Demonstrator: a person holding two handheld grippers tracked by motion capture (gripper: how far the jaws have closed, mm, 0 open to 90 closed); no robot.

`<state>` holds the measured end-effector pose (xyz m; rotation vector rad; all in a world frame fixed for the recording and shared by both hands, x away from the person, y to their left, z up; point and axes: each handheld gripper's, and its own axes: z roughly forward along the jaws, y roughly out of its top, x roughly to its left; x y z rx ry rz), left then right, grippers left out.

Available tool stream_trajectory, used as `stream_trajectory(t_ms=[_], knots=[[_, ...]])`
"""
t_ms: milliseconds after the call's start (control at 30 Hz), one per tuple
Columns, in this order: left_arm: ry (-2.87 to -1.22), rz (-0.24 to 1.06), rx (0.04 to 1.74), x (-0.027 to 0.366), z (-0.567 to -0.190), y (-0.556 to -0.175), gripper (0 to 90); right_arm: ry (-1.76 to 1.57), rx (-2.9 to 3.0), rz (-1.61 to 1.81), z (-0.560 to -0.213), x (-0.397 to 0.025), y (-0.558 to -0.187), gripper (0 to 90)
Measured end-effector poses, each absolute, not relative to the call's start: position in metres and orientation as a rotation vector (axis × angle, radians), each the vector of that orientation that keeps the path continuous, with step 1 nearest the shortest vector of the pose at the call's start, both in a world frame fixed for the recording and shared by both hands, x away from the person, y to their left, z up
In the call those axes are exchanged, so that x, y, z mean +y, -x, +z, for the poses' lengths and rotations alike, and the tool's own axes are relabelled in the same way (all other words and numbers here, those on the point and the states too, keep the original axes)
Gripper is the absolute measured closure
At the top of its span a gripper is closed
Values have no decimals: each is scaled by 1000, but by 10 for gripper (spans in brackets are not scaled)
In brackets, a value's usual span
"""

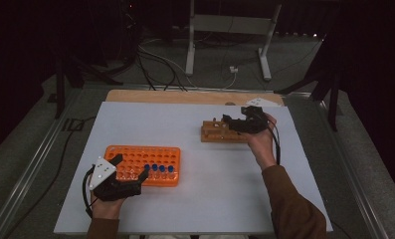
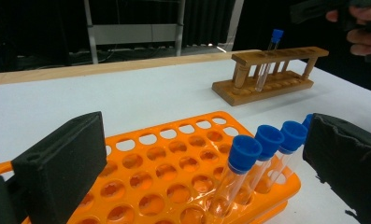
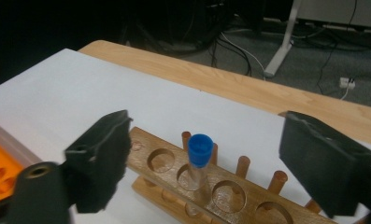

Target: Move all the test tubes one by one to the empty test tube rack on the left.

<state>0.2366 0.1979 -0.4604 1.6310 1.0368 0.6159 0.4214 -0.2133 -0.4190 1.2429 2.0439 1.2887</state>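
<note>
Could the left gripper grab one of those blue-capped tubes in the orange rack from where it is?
Probably yes. The left gripper is open right at the orange rack, its jaws either side of the row of blue-capped tubes, with nothing between them.

The high view is looking forward and down over the whole white table. The left gripper view is sitting low and close over the orange plastic tube rack, facing the wooden tube stand. The right gripper view is looking down closely on that wooden tube stand.
</note>
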Motion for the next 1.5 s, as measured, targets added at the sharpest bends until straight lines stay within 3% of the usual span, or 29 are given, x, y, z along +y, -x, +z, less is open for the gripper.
stream_trajectory(t_ms=[167,300,700,1167,1500], knots=[[-1631,612,1037,198,-461,-237,8,-1319,2055,1287,-430,-213,-430,435],[-1630,608,1038,198,-461,-237,8,-1357,2062,1293,-440,-214,-436,549],[-1630,608,1038,199,-461,-237,9,-1312,2127,1228,-453,-199,-439,752],[-1637,609,1036,197,-462,-237,8,-1249,2116,1166,-450,-195,-432,765],[-1641,609,1037,197,-462,-238,8,-1206,2090,1206,-429,-202,-425,766]])
